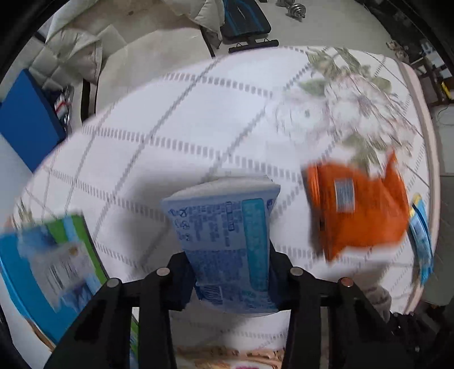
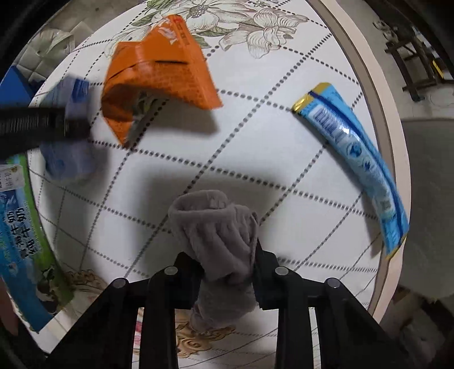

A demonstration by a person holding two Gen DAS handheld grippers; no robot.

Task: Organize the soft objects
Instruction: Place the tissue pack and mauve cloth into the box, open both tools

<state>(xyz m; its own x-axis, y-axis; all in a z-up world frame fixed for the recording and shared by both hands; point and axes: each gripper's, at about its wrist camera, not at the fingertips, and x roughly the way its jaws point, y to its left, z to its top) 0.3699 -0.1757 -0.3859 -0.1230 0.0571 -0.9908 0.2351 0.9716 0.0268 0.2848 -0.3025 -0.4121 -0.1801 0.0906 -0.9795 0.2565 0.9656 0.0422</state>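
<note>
My left gripper point(image 1: 231, 266) is shut on a pale blue tissue pack point(image 1: 224, 230) and holds it above the round table point(image 1: 170, 113). In the right wrist view the left gripper point(image 2: 61, 126) and the tissue pack point(image 2: 66, 153) show blurred at the left. My right gripper point(image 2: 228, 265) is shut on a rolled grey sock point(image 2: 218, 244) above the table point(image 2: 255, 159). An orange packet point(image 1: 357, 210) lies on the table to the right of the tissue pack; it also shows in the right wrist view point(image 2: 161, 71). A long blue wrapper point(image 2: 357, 161) lies near the table's right edge.
A blue and green carton point(image 1: 48, 264) stands at the table's left edge, also in the right wrist view point(image 2: 22, 238). Beyond the table are a beige quilted sofa point(image 1: 73, 54), a blue box point(image 1: 28, 116), a black bench point(image 1: 244, 22) and dumbbells point(image 1: 292, 8).
</note>
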